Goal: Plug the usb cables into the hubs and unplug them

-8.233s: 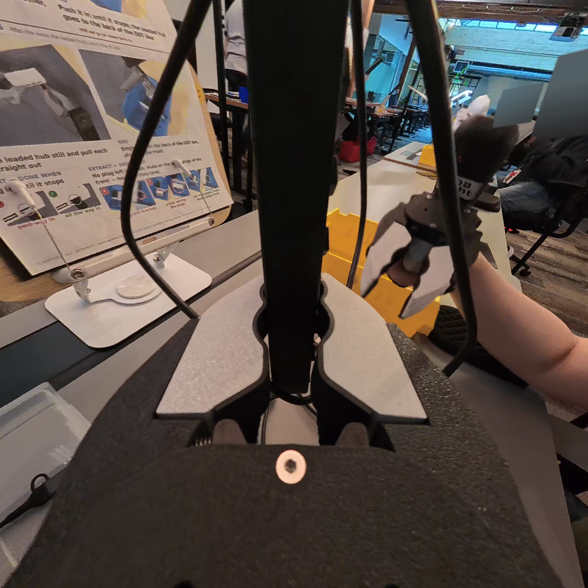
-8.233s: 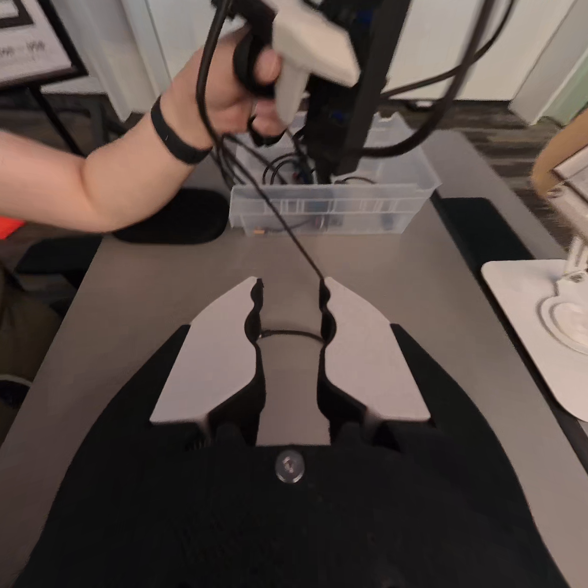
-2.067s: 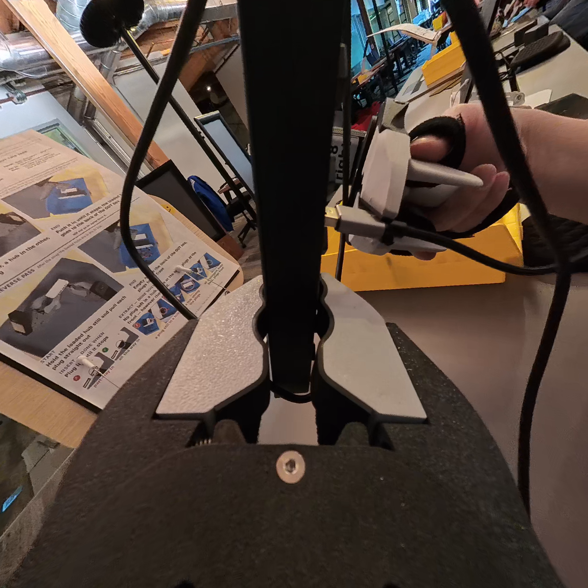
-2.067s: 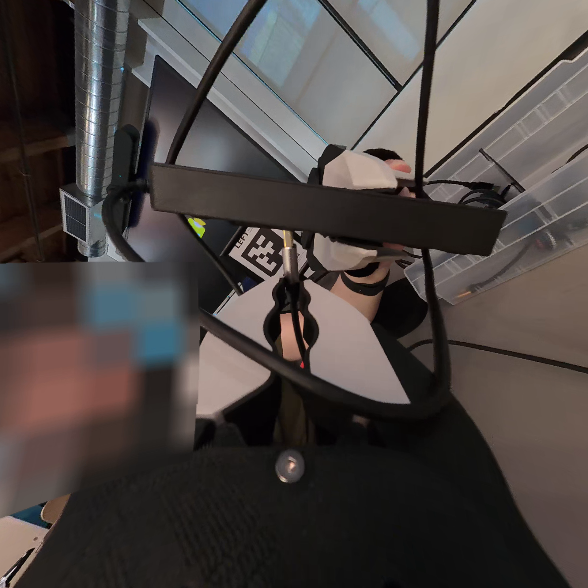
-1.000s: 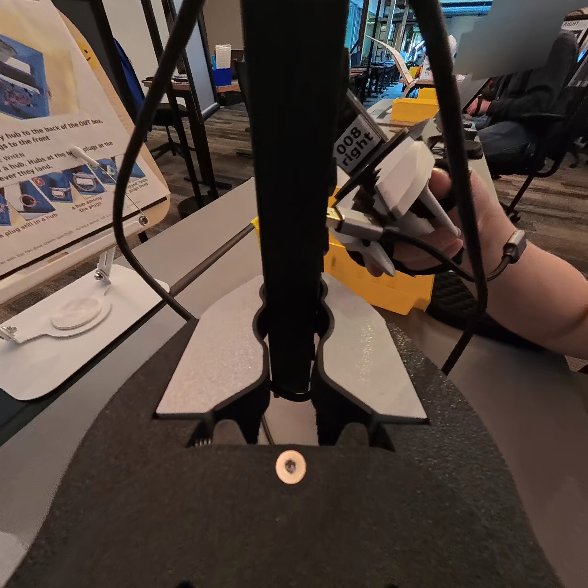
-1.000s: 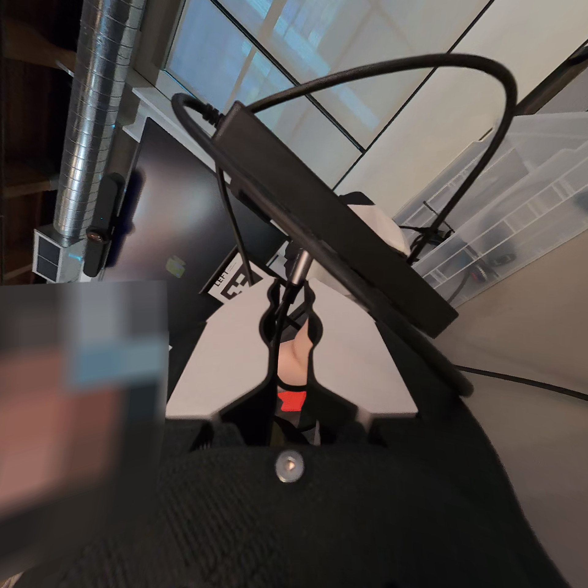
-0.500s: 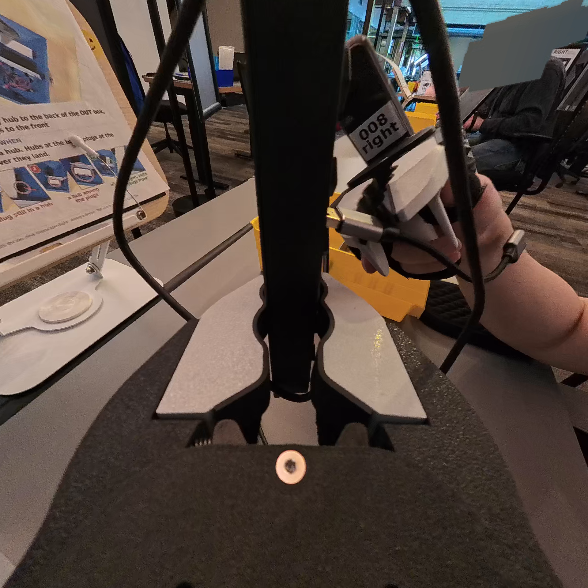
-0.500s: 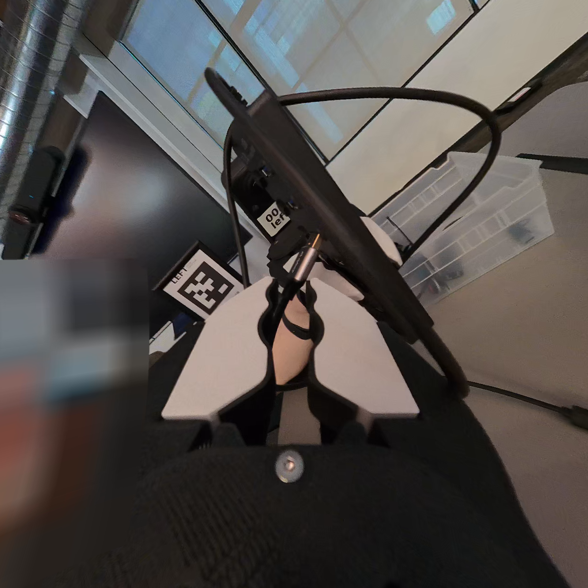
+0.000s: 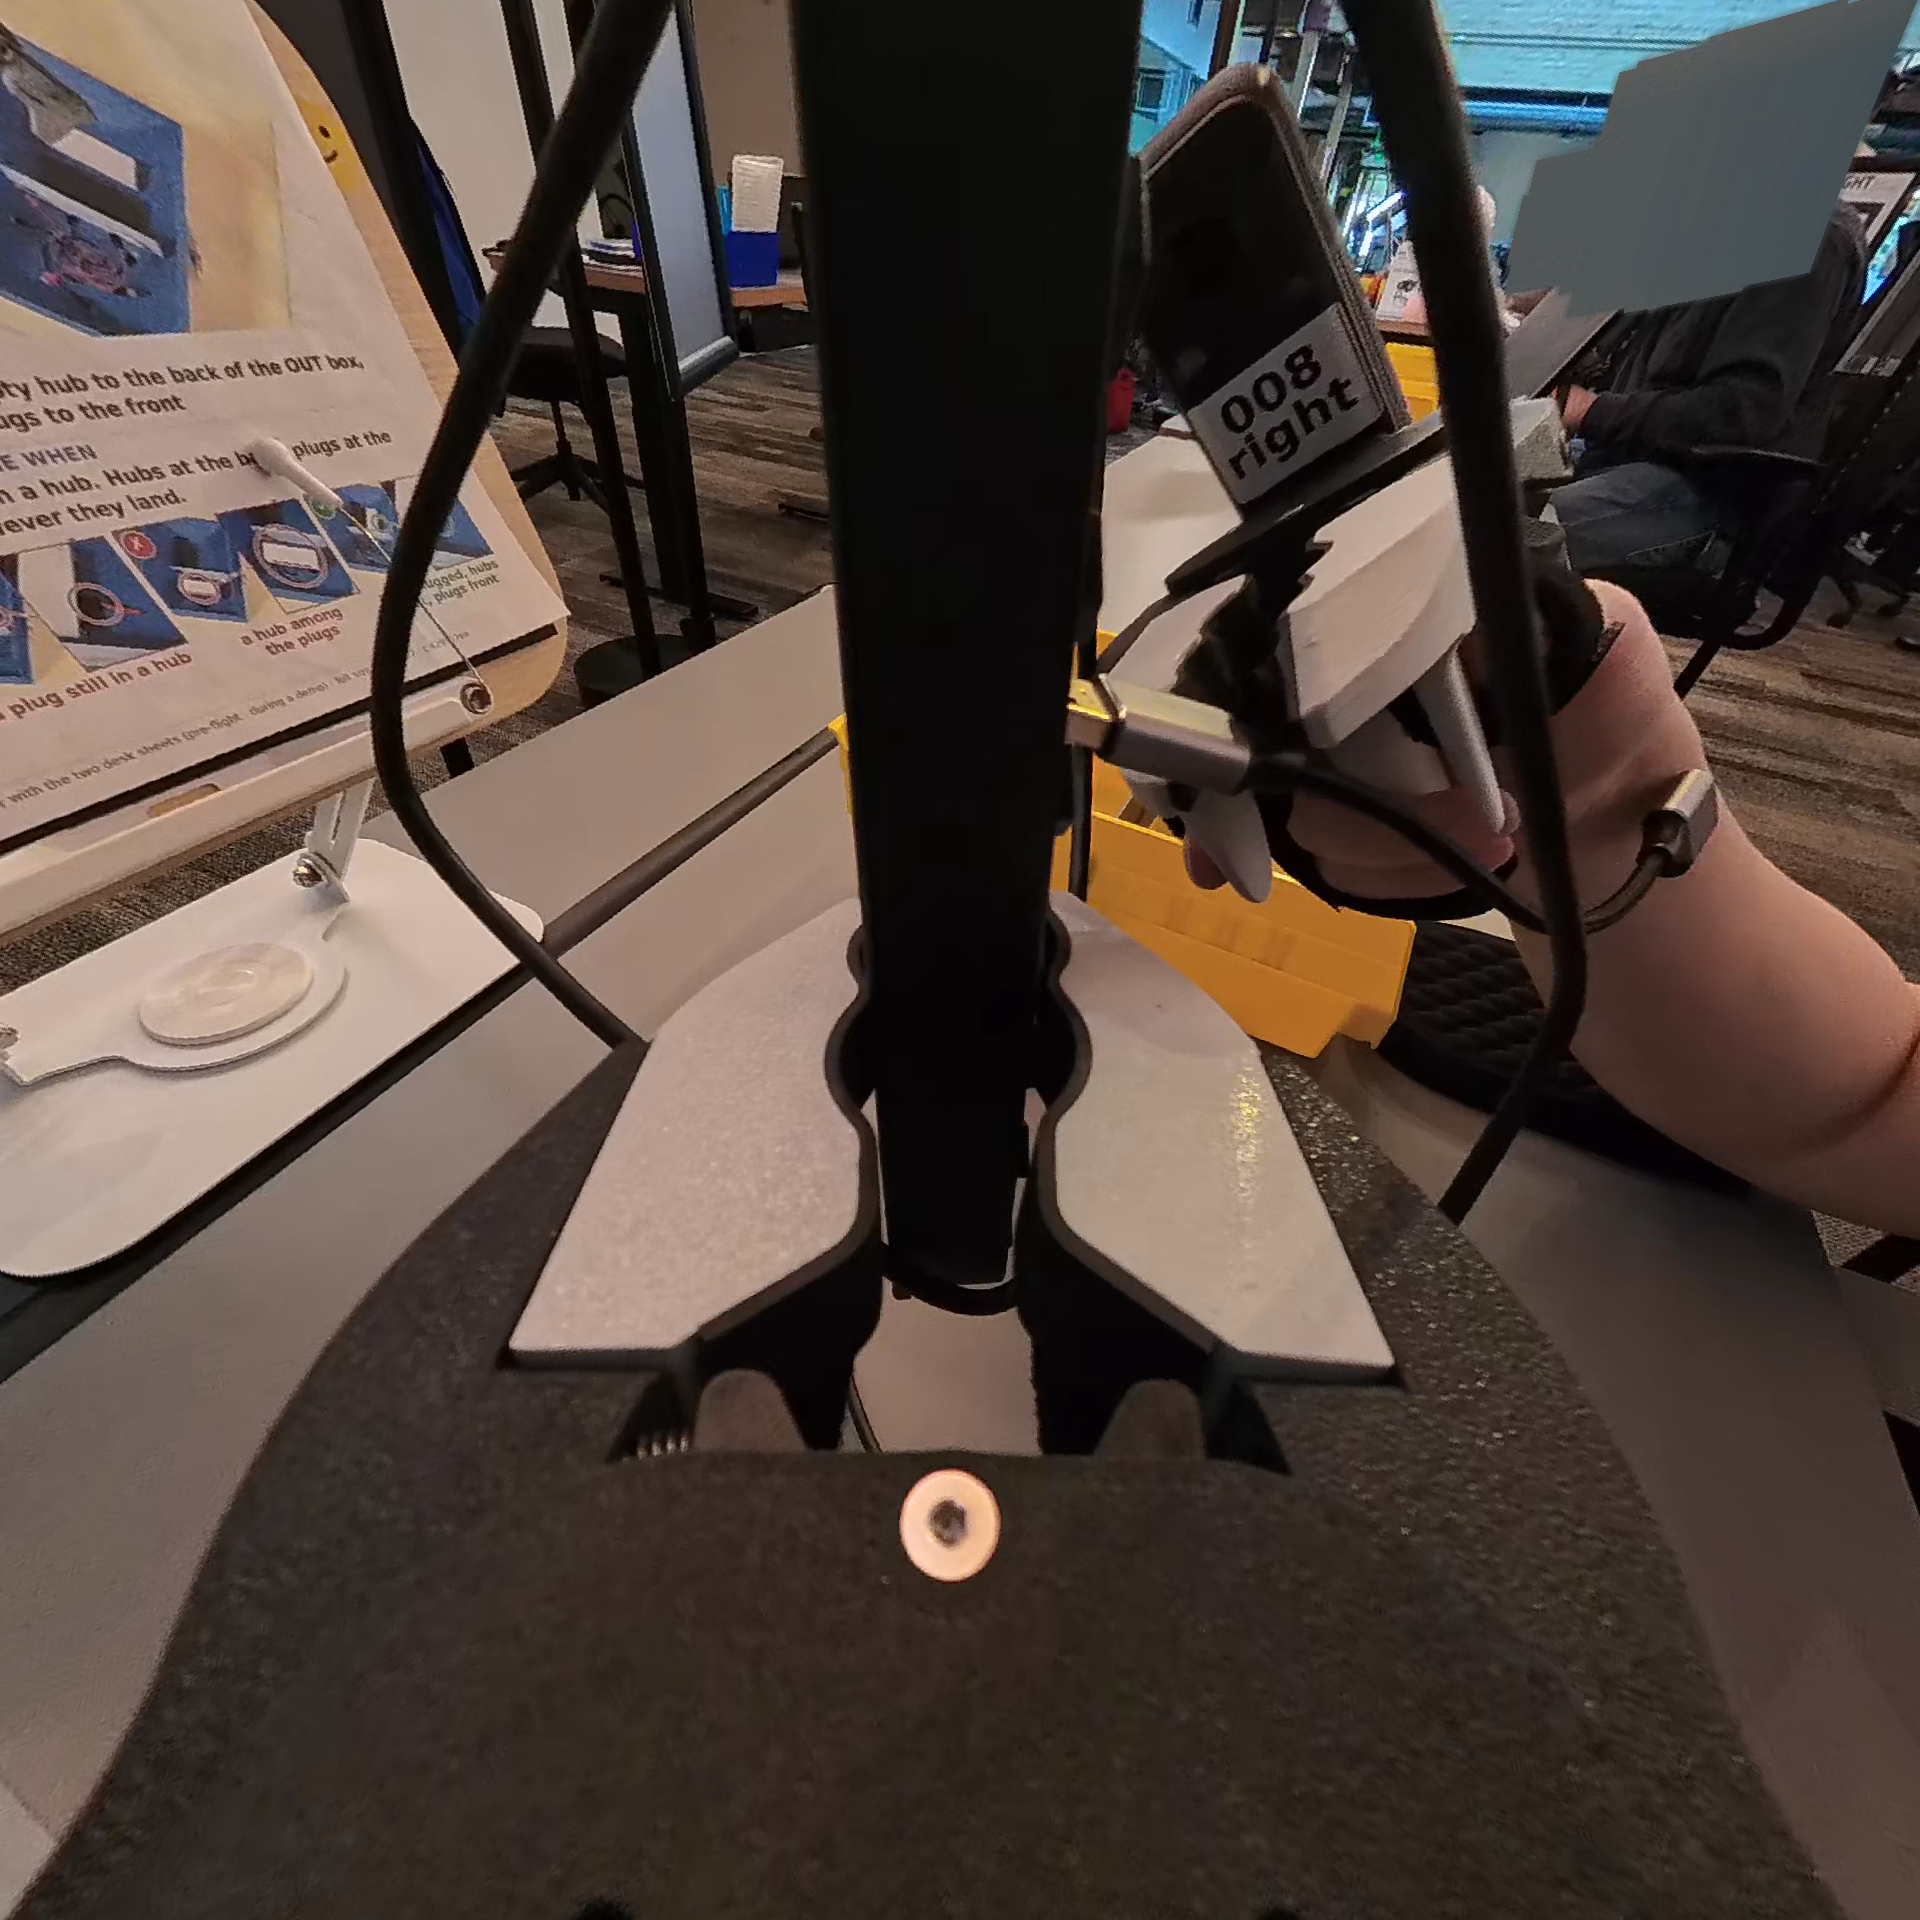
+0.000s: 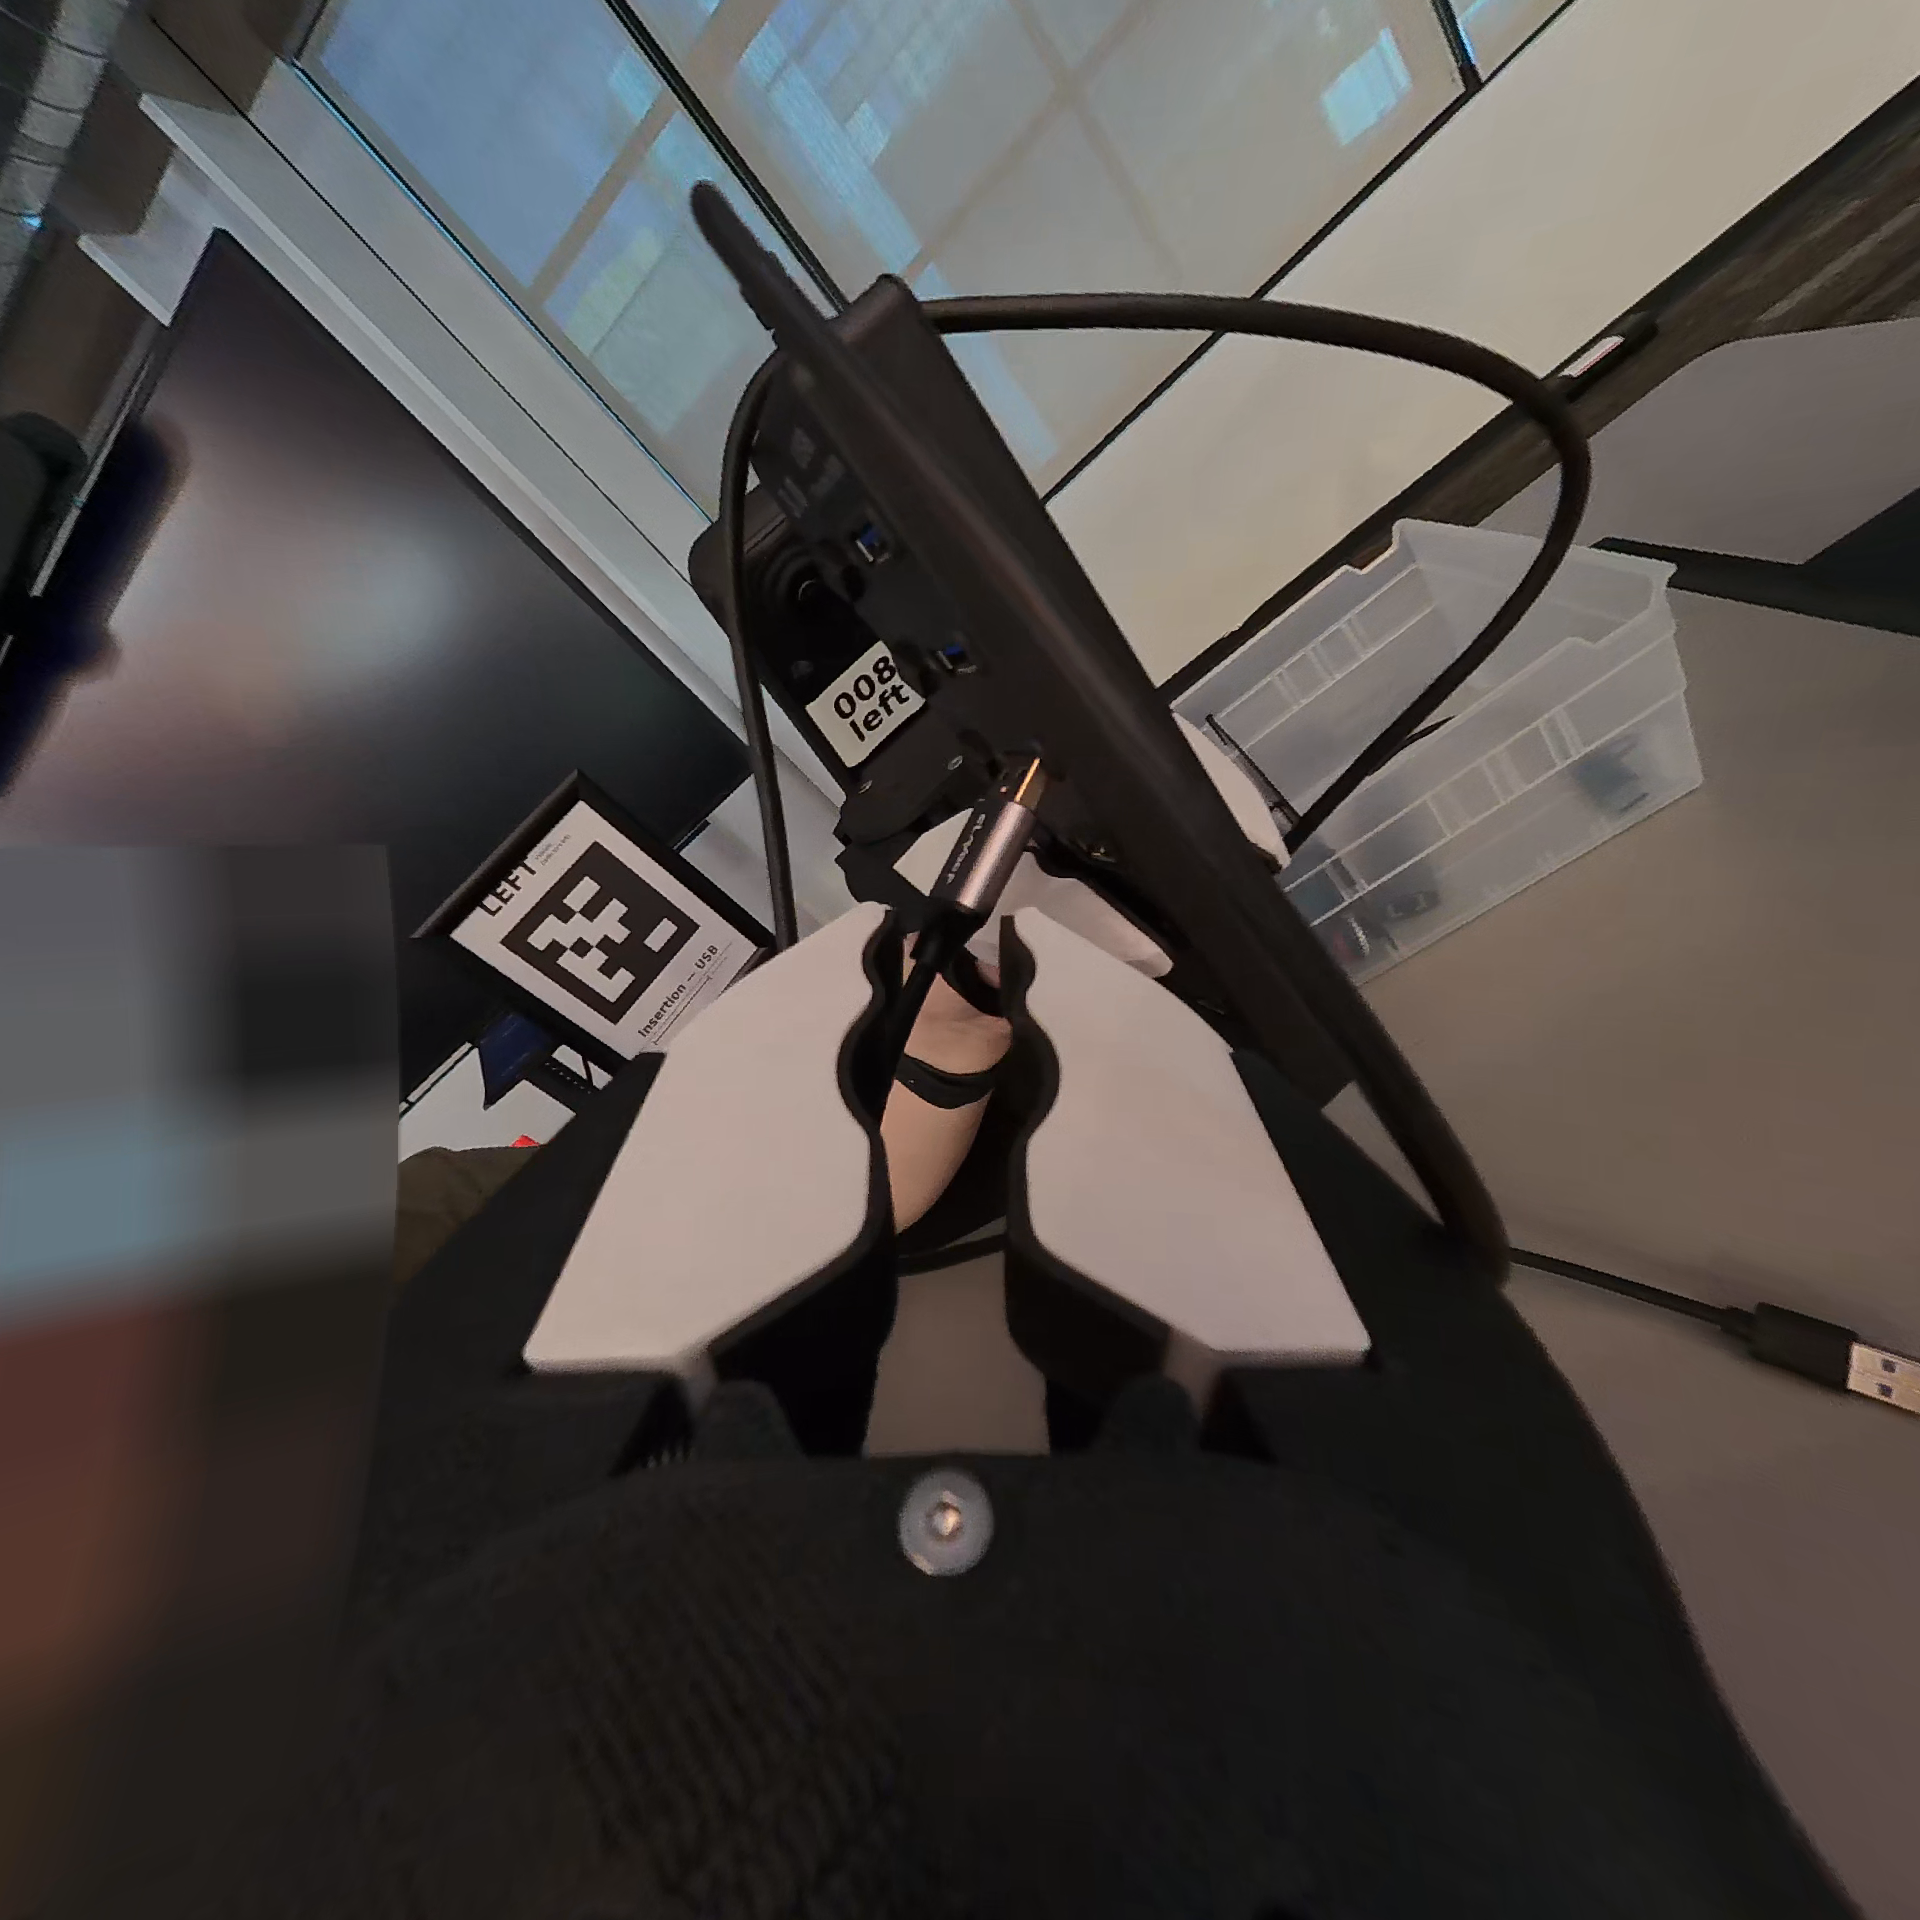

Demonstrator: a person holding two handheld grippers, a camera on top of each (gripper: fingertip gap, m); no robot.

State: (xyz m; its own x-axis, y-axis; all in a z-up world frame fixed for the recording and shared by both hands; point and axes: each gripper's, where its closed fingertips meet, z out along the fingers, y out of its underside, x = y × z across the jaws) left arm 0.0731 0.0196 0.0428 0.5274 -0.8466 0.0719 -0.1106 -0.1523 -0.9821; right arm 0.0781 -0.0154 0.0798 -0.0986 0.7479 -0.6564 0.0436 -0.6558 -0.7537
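1. Left wrist view: our left hand-held gripper (image 9: 954, 1023) is clamped on the lower end of a long black USB hub (image 9: 961, 499), which stands upright above the grey bench (image 9: 665, 748). From the right, the right hand-held gripper (image 9: 1210, 800) brings a grey metal-shelled USB plug (image 9: 1153, 732) up to the hub's side edge; the tip sits at the edge, and we cannot tell whether it has entered a port. A yellow bin (image 9: 1236, 935) and a propped instruction sheet (image 9: 208, 436) stand behind. We judge the hub rigid and light, best held low on its flat faces, as here, so it can resist a sideways push.

2. Right wrist view: our right hand-held gripper (image 10: 945, 961) is nearly closed, its jaws pinching the thin black cable (image 10: 920, 982) just behind the plug (image 10: 987, 831), whose gold tip points at the hub (image 10: 997, 665) near its blue ports. A clear plastic bin (image 10: 1475, 748) sits beyond, and another loose USB-A plug (image 10: 1839, 1371) lies on the bench. The cable is limp, so a hold on it lets the plug swivel; we judge the stiff metal shell the better place to grip, though it looks smooth and may slip.
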